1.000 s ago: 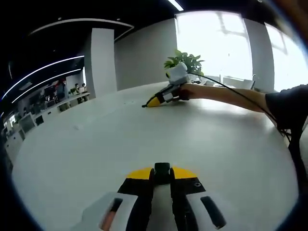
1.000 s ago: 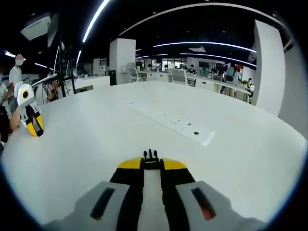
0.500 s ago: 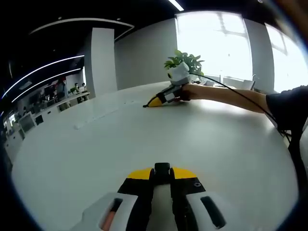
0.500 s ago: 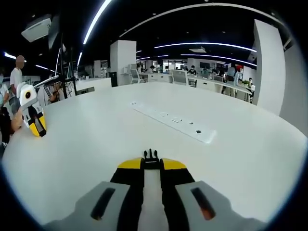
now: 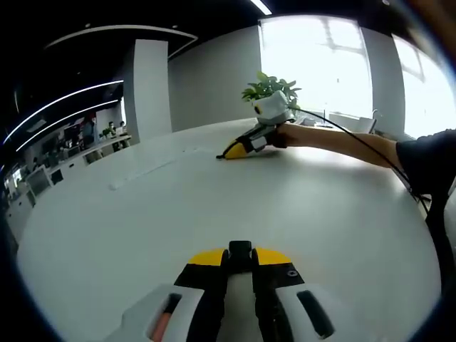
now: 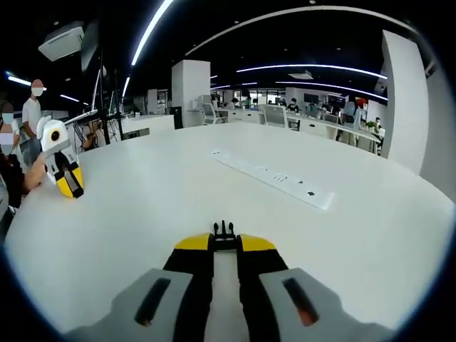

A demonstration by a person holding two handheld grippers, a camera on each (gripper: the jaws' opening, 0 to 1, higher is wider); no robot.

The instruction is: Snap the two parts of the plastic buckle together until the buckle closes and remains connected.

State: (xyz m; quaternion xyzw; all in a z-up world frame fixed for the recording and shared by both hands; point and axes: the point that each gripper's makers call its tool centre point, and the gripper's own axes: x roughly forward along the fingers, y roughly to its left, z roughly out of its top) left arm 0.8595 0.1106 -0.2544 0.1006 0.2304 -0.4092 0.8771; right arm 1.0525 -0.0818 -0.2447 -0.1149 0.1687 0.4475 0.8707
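Buckle halves are sitting one in each tool: I am gripping the socket half (image 5: pixel 240 251) in the left gripper (image 5: pixel 240 265), its jaws clamped on it just above the white table (image 5: pixel 214 192), and the pronged half (image 6: pixel 224 231) in the right gripper (image 6: pixel 224 242), pinched the same way with its prongs pointing forward. In the left gripper view I am seeing the right gripper well apart across the table, held by a hand (image 5: pixel 285 134); in the right gripper view the left gripper (image 6: pixel 65 182) is showing far off to the side.

I am judging misalignment as the main risk: with both halves pinched at their tips, prongs meeting the socket at an angle could twist a half out of its jaws or jam without latching. The trailing cable (image 5: pixel 356 141) could also be dragging.

I am reading no brand, label or writing anywhere.
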